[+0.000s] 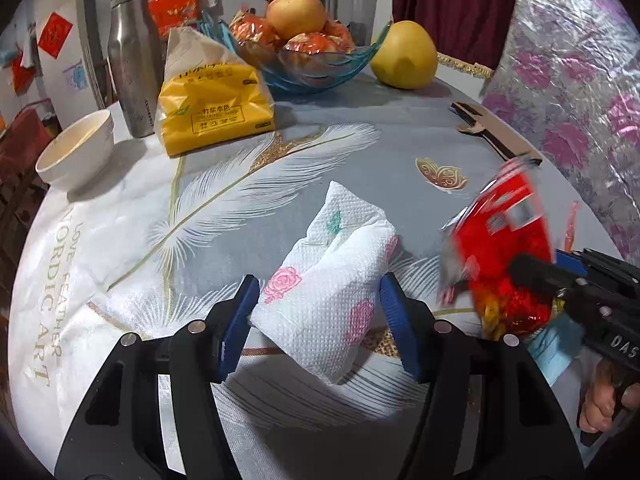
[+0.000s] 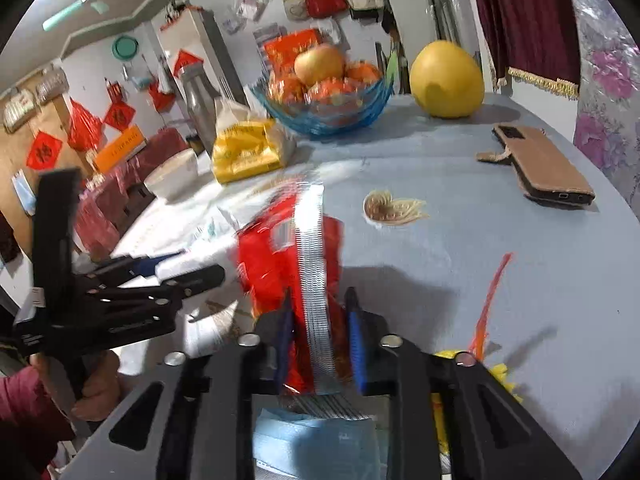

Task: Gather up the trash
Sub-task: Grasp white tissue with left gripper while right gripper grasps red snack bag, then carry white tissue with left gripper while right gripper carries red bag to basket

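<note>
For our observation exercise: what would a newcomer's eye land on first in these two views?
First, the crumpled flowered paper towel clamped between the blue pads of the left gripper, low in the middle. Next, the red snack wrapper pinched in the right gripper. Behind them, a blue glass fruit bowl stands at the table's far side.

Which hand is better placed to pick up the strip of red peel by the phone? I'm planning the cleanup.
Right: the thin red peel strip lies beside the right tool, though it already clamps a red foil wrapper. The left tool straddles a white floral paper towel.

A red wrapper is clamped between the right gripper; a phone is seen at two o'clock.
</note>
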Demonstrator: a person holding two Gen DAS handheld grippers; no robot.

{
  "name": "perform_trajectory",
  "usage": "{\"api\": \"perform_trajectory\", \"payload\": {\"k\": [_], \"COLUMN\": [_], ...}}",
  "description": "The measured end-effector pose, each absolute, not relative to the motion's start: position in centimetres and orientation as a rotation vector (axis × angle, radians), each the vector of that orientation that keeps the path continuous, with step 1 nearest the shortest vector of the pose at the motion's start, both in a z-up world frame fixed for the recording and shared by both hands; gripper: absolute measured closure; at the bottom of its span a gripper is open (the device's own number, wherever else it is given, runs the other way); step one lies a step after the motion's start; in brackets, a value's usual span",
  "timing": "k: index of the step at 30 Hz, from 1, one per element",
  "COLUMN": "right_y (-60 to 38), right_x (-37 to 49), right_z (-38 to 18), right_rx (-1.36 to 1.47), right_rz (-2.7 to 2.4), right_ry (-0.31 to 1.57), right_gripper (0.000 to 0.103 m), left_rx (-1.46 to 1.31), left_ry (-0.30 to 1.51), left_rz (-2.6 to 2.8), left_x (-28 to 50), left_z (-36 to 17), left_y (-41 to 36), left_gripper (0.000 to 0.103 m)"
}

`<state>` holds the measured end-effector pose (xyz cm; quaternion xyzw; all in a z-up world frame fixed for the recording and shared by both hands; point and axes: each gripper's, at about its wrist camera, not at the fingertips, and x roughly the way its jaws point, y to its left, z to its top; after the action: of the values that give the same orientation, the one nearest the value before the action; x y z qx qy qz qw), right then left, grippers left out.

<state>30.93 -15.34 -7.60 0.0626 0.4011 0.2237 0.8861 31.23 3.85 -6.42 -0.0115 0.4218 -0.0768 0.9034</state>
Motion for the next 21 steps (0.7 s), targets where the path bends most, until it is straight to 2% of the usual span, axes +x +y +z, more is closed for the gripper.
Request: {"api": "perform_trajectory", "payload": {"k": [8,12,18,21], "right_y": [-16.3,-16.8,-17.6,-17.8], "right_x": [28.8,28.9,27.7,26.1], "right_z": [-5.7,-5.7,-4.9,-4.6], "right_rx": [0.157,0.178,0.192,0.188], "right_rz": [0.485,0.474,0.426,0.391], "right_ry": [0.683,0.686,0.618,0.614], "right_gripper": [0.081,0.081,0.081,0.081], "left_rx": [-0.069,-0.047,-0.025,-0.042], "left_ry": [0.877,0.865,0.829,0.798], "left_rz": [-0.175,-0.189,-0.186,-0.182], "left_x": [31.6,31.4,30.8,29.9], "left_z": [-6.3,-6.2,-5.5,-4.7], "left_y": [4.7,4.4,4.2,4.6], "left_gripper": [0.042,0.066,0.083,0.085]}}
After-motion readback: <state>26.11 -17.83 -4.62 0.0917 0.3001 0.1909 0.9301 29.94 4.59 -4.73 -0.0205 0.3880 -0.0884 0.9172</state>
